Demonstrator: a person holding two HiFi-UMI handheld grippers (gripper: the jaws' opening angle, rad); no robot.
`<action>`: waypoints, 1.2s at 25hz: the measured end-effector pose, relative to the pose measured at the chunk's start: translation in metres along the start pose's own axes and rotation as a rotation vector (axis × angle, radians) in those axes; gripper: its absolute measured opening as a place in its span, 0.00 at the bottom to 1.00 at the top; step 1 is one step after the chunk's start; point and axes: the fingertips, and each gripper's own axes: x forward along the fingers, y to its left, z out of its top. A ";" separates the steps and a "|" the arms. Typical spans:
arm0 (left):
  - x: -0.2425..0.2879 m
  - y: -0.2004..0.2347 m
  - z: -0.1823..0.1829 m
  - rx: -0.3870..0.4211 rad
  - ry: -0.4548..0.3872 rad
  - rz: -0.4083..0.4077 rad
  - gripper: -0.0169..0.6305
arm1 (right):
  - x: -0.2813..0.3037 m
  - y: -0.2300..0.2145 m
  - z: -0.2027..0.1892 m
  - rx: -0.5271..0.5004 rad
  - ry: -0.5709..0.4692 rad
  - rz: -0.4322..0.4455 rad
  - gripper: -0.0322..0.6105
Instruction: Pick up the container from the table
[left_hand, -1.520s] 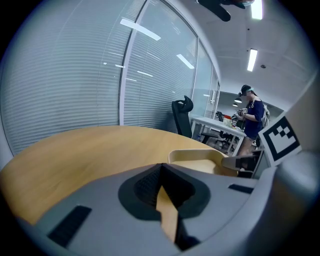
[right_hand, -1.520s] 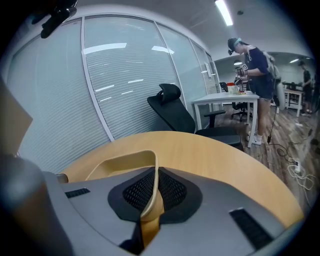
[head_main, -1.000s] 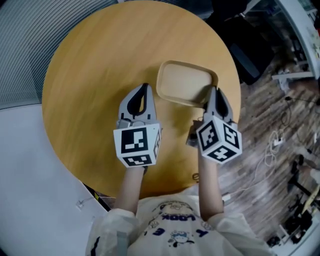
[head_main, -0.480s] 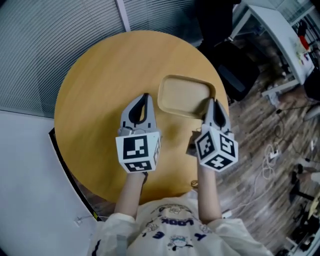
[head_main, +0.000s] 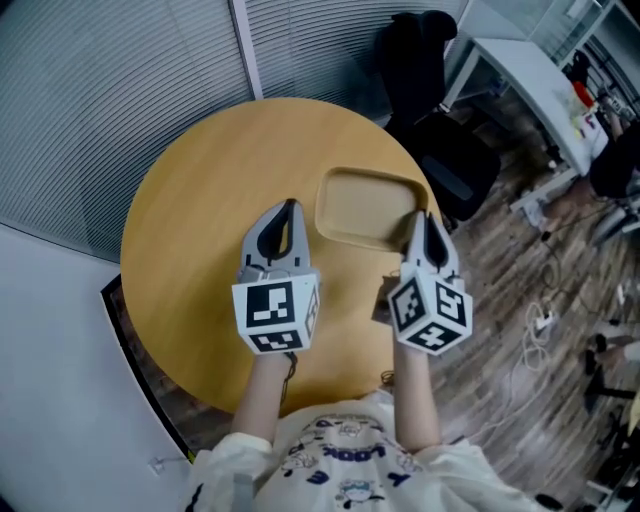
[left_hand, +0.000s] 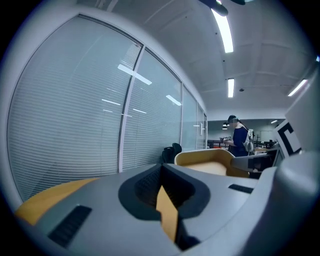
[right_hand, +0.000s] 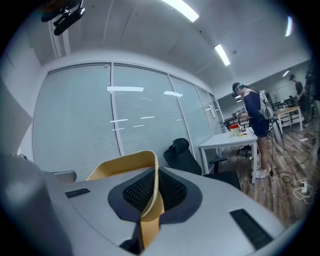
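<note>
The container (head_main: 368, 208) lies over the far right part of the round desk (head_main: 190, 210), long side running left to right. The right tool (head_main: 423, 218) pinches its near right rim. The left tool (head_main: 289, 207), pressed together on nothing, hovers just beside its left end, so the lift likely falls to the right.

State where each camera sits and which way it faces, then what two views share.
Head view: on the person's head, facing steeply down at the round wooden table; forearms, the left gripper and right gripper show.
Left gripper view: on the left gripper, facing along its closed jaws toward a blind-covered glass wall.
Right gripper view: on the right gripper, facing along jaws clamped on the tan rectangular container.
Shared: both gripper views show the container and a standing person.
</note>
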 end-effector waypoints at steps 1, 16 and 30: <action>-0.004 -0.002 0.003 0.001 -0.009 -0.002 0.03 | -0.005 0.001 0.003 -0.001 -0.009 0.001 0.08; -0.052 -0.010 0.031 0.011 -0.083 -0.017 0.03 | -0.056 0.013 0.024 -0.016 -0.077 0.012 0.08; -0.069 -0.011 0.037 0.002 -0.105 -0.022 0.03 | -0.073 0.021 0.031 -0.021 -0.097 0.025 0.08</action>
